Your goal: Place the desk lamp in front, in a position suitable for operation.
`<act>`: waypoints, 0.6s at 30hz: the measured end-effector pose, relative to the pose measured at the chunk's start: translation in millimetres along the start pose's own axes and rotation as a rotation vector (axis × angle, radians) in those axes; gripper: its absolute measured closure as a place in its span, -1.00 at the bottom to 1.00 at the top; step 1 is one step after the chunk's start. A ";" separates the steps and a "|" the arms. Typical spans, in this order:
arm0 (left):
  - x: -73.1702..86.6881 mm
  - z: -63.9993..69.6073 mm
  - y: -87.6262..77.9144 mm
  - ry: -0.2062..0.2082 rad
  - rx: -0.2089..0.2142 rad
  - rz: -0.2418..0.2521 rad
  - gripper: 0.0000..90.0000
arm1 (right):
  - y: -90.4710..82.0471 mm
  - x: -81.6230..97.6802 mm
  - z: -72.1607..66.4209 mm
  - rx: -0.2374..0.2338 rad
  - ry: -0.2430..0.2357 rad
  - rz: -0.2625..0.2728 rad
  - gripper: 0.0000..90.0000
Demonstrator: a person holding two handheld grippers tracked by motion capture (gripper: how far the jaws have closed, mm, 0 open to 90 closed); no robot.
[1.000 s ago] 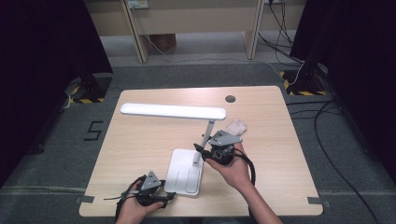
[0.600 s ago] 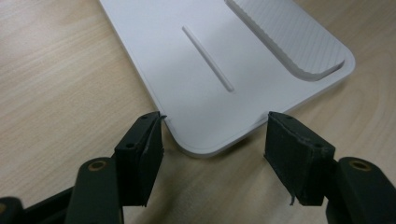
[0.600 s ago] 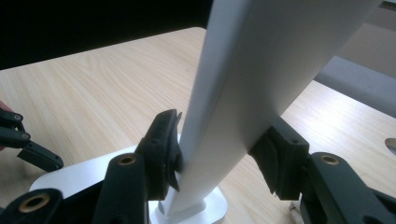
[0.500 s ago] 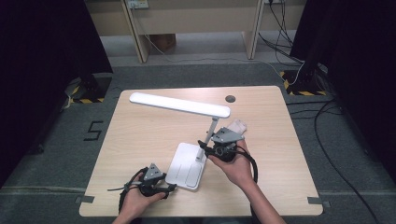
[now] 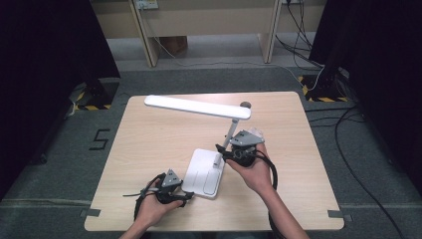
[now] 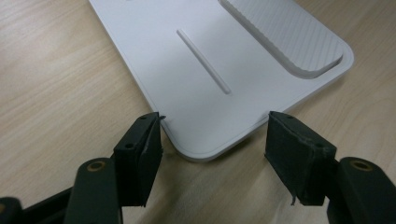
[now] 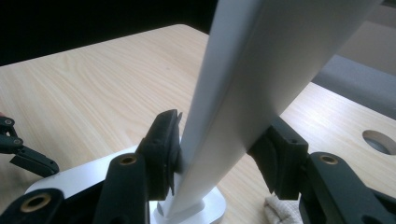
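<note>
Two grippers work a white desk lamp (image 5: 209, 149) standing mid-bench (image 5: 149, 144). Left gripper (image 5: 171, 191) has open jaws straddling the base corner (image 6: 205, 140), one pad brushing its edge; it should close squarely to steady the base. Right gripper (image 5: 230, 154) clamps the stem (image 7: 224, 116); swing it slowly. Behind lie a crumpled cloth (image 5: 256, 133) and a bench hole (image 7: 380, 140), neither obstructing.

Lamp (image 5: 206, 149) stands on table (image 5: 149, 134) (cloth (image 5: 255, 133) right of its stem)
</note>
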State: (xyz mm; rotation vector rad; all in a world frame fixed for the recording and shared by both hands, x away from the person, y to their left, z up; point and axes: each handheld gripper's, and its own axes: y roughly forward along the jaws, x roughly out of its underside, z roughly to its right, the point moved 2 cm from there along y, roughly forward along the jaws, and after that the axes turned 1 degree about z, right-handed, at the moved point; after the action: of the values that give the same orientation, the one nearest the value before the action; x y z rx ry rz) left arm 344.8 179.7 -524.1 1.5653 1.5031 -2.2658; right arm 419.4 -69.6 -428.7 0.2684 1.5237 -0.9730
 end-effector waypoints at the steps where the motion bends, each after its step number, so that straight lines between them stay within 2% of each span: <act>1: -1.4 0.9 0.8 0.013 0.001 0.000 -0.21 | -0.3 0.1 1.4 0.002 -0.001 0.000 0.17; 2: -1.4 0.9 0.8 0.013 0.001 0.000 -0.20 | -0.3 0.1 1.4 0.002 -0.001 0.000 0.17; 6: -6.8 6.8 4.4 0.057 0.014 -0.003 -0.16 | -1.7 1.5 5.7 0.016 0.019 0.001 0.18; 12: -12.4 10.9 9.3 0.061 0.035 -0.005 -0.18 | -7.0 5.1 9.4 0.034 0.033 0.002 0.20; 18: -18.1 16.8 14.8 0.084 0.048 -0.010 -0.15 | -11.1 6.3 16.4 0.052 0.038 -0.011 0.22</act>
State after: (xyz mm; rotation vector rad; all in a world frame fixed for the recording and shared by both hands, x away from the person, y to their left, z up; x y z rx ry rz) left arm 349.0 151.4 -520.5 1.6906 1.4883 -2.2855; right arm 422.2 -90.2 -428.2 0.3178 1.5369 -1.0225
